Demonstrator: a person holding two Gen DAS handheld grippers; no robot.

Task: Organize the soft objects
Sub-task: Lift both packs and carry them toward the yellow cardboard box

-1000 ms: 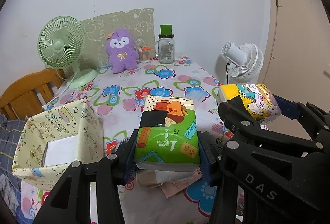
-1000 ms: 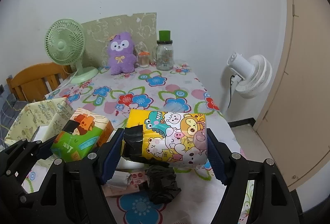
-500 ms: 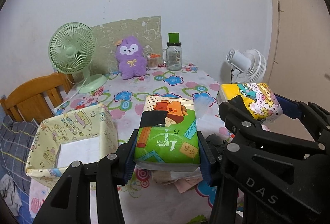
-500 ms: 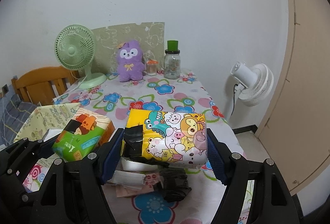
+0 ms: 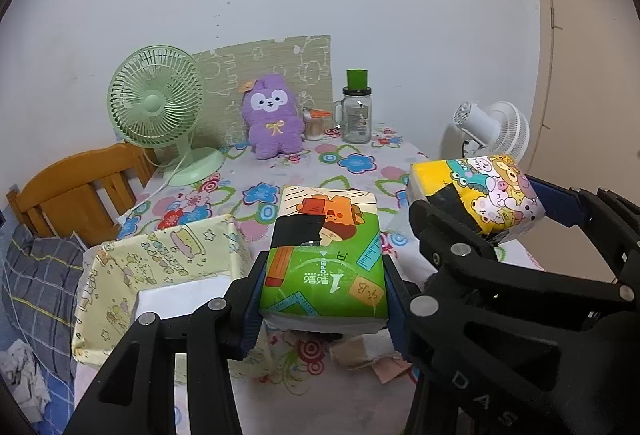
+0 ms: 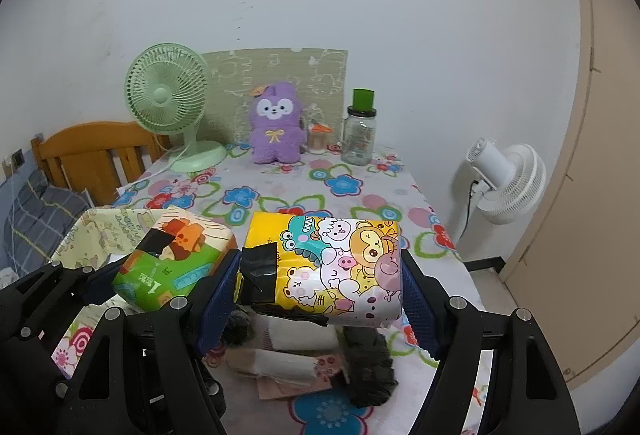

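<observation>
My left gripper (image 5: pixel 324 299) is shut on a green tissue pack (image 5: pixel 326 255) with a black tape patch, held above the floral table (image 5: pixel 280 171). To its right, my right gripper (image 6: pixel 320 283) is shut on a yellow cartoon-animal tissue pack (image 6: pixel 332 267), which also shows in the left wrist view as the yellow pack (image 5: pixel 480 191). The green pack (image 6: pixel 172 267) appears at the left of the right wrist view. A pale yellow patterned fabric box (image 5: pixel 160 275) stands open at the near left of the table. A purple plush toy (image 5: pixel 272 123) sits at the back.
Under the grippers lie rolled cloths (image 6: pixel 296 355) and a dark bundle (image 6: pixel 368 371). A green desk fan (image 5: pixel 160 115), a glass jar with a green lid (image 5: pixel 356 111) and a small cup (image 5: pixel 314 123) stand at the back. A wooden chair (image 5: pixel 76 195) is left, a white fan (image 6: pixel 508 183) right.
Both grippers have risen and drawn back with their tissue packs still held. The table and the fabric box now look lower and farther off, and more of the box shows.
</observation>
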